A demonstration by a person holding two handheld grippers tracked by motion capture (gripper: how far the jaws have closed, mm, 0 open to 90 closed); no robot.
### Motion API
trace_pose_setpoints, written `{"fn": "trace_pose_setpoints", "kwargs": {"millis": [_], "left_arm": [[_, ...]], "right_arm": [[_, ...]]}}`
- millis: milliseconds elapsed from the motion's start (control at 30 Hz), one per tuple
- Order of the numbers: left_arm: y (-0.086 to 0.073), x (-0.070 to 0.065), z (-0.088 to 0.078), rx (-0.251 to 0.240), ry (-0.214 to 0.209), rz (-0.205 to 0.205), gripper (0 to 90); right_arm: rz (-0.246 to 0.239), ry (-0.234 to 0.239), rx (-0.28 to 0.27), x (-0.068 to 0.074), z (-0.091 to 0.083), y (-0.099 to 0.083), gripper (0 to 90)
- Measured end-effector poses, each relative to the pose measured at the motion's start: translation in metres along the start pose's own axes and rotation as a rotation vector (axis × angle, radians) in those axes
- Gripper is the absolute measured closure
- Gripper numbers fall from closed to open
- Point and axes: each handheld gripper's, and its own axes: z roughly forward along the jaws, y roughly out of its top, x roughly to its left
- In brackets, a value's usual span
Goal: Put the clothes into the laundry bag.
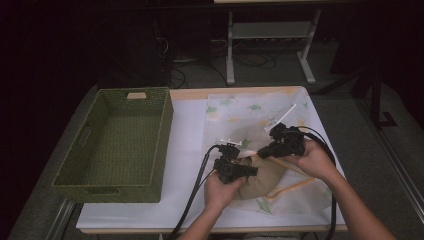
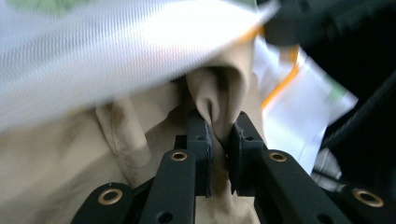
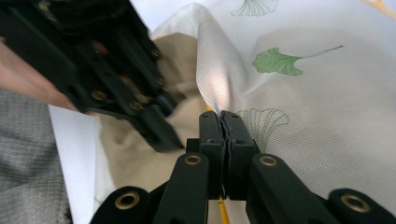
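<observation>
I've got the left gripper low at the near middle of the table, jaws pinched on a raised fold of the tan garment; in the left gripper view that fold stands up between the two pads, squeezed thin. No earlier look to compare, so I only log the pinch. My right gripper sits just beyond and to the right, jaws pressed together on the edge of the white mesh bag; the right gripper view shows the pads clamped with the bag rim rising straight out of them and a thin orange trim line running below. The bag is printed with green leaves and lies flat across the right half of the table, its near end lifted open. The tan garment sits in a bunch at that open mouth, partly under the mesh, partly out on the near side by my left hand. The two grippers are close, nearly touching. A green woven basket stands on the left side of the table, well apart from the bag. Black cables trail off both grippers toward me.
</observation>
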Motion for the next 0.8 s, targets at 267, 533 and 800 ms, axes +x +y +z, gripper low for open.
{"fn": "trace_pose_setpoints", "kwargs": {"millis": [267, 533, 800], "left_arm": [[0.001, 0.003, 0.008, 0.007, 0.014, -0.008, 73.7], [-0.021, 0.011, -0.035, 0.058, 0.047, 0.017, 53.1], [-0.044, 0.023, -0.049, 0.087, 0.061, -0.023, 41.3]], "right_arm": [[0.024, 0.003, -0.003, -0.004, -0.003, -0.004, 87.6], [0.054, 0.016, -0.008, -0.010, 0.004, -0.010, 87.5], [0.056, 0.013, -0.010, -0.010, 0.005, -0.012, 87.3]]}}
